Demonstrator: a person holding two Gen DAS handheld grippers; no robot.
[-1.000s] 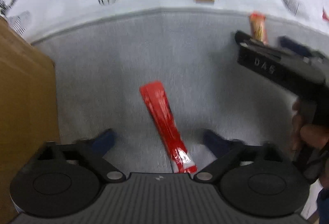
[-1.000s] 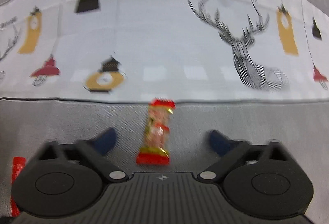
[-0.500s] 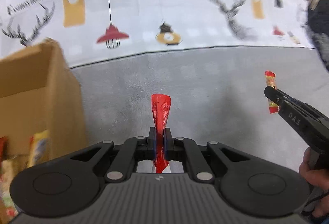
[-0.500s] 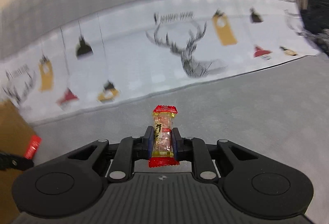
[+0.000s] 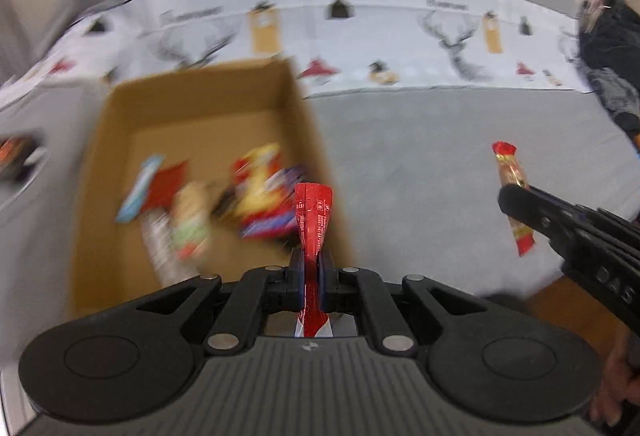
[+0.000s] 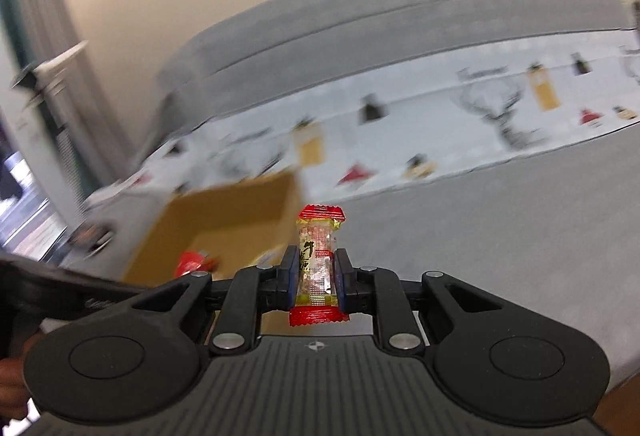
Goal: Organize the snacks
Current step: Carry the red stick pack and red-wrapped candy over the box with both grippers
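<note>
A flat red sachet [image 5: 313, 224] is clamped upright in the left gripper [image 5: 311, 278] above the cardboard box [image 5: 200, 104] of blurred, seemingly assorted snacks [image 5: 256, 192], while a red-ended candy bar [image 6: 318, 260] is pinched in the right gripper [image 6: 316, 278] over the grey bed cover [image 5: 420, 164].

A long, flat red stick packet [image 5: 313, 224] stood upright, pinched near its lower end between dark pads, its flared top with fine white print over the near right corner of an open cardboard box [image 5: 304, 124]. Its bottom tip showed a white band. The box sat on grey fabric and held a blurred jumble of wrappers [image 5: 224, 204]: yellow and red, purple, light blue, green. A small candy bar [image 6: 318, 262], clear yellow-tinted wrap with crimped red ends and dark characters down one side, stood upright too, squeezed at its middle, to the right of the box.
</note>
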